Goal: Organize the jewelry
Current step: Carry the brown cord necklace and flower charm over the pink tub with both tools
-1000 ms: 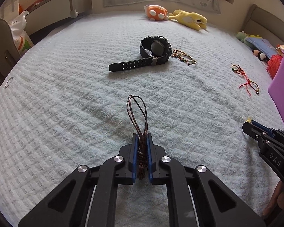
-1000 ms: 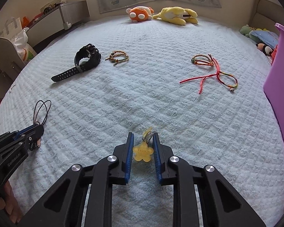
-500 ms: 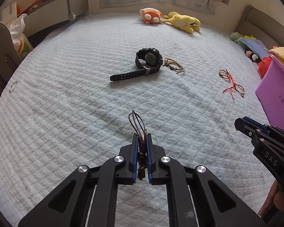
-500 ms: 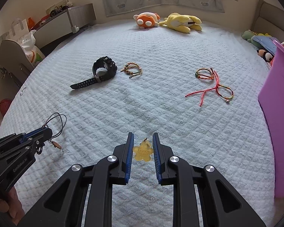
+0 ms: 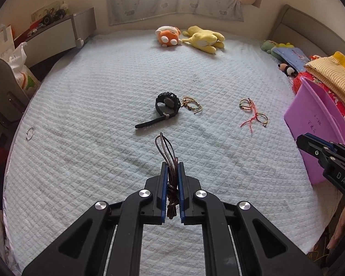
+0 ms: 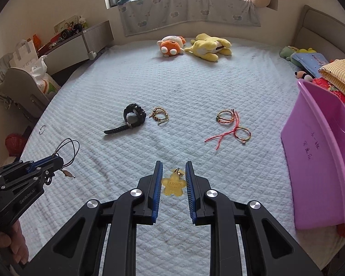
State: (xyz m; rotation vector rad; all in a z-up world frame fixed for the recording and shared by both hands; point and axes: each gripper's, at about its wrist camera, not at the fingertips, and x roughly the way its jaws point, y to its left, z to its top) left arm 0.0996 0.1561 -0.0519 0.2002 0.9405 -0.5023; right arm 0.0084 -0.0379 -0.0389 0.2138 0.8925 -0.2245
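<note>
A: From the left wrist, the left tongs (image 5: 172,189) sit higher than a second ago. They are clenched on the knotted brown leather cord necklace (image 5: 170,172), whose loops now hang clear of the pale blue quilted bed cover (image 5: 92,115). The black strap watch (image 5: 164,108) looks smaller and farther off.

B: So that piece is picked up and, I'd guess, headed for the purple plastic tub (image 5: 310,126) on the right.

A: From the right wrist, the right tongs (image 6: 173,179) have risen too, but they stand released. The yellow flower-shaped charm (image 6: 173,185) lies on the cover between the blue pads, apparently touching neither.

B: A second ago they sat closer to it; the charm is not picked up yet.
</note>
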